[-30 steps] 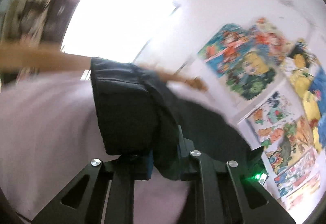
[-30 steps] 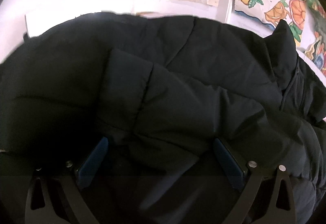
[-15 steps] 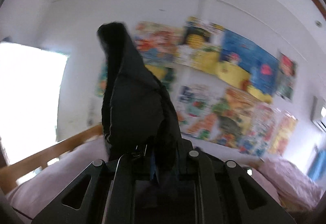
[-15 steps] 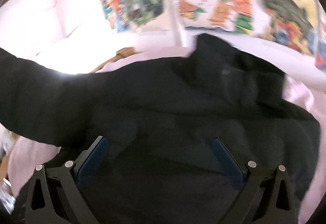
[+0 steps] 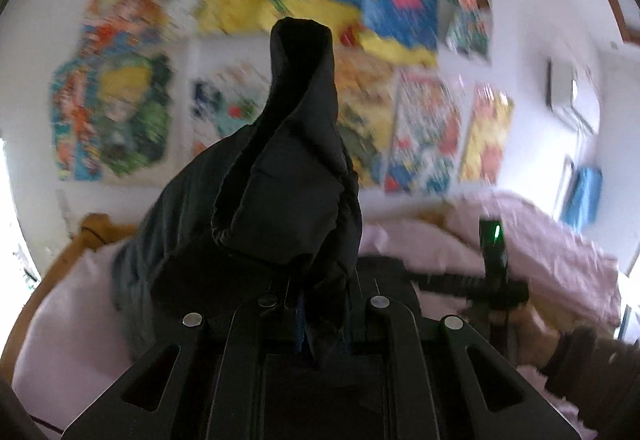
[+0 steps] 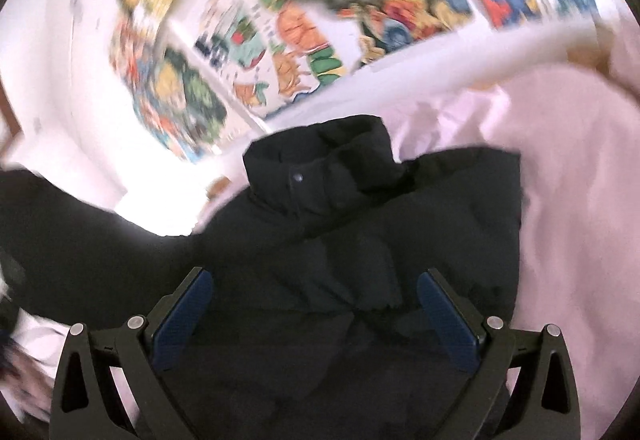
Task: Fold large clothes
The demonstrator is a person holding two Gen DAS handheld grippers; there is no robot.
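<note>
The black puffer jacket (image 6: 360, 240) is a thick, quilted garment with a stand-up collar (image 6: 320, 163) and a snap button (image 6: 297, 177) on the collar's front; it lies spread on the pink bedsheet (image 6: 580, 199), directly ahead of and beneath the right gripper (image 6: 316, 310). That gripper's blue-padded fingers (image 6: 188, 304) stand wide apart over the jacket's body, with nothing pinched between them. One padded fold of the jacket (image 5: 288, 179) rises upright straight in front of the left gripper (image 5: 320, 324), whose jaws are closed tight on the fabric at the fold's base. Beyond the raised fold, blurred colourful posters (image 5: 360, 39) cover the white wall, and the bed's wooden frame (image 5: 76, 240) shows ahead on the left gripper's left side.
</note>
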